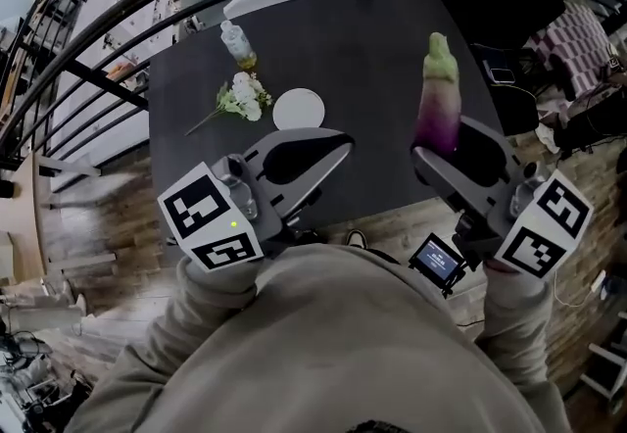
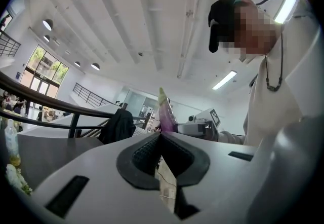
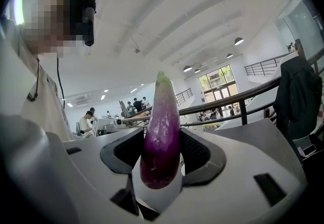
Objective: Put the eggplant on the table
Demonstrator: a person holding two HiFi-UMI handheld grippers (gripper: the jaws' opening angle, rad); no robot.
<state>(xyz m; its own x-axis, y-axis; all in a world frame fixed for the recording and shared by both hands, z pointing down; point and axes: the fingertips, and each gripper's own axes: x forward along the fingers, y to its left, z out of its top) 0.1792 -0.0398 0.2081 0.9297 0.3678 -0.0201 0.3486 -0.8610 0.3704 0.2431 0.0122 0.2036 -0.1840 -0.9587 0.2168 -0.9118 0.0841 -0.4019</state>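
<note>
Currently your right gripper (image 3: 161, 153) clamps one purple eggplant (image 3: 162, 132) upright between its jaws, gripped low with the stem end up, near the dark table's (image 1: 372, 49) front edge. Your left gripper (image 2: 161, 136) is empty, its jaws pressed together. Let go upright this close to the edge, the eggplant could topple and roll off. Beyond the left jaws lie one bottle (image 1: 237, 44), one flower sprig (image 1: 241, 98) and one white disc (image 1: 298, 110).
</note>
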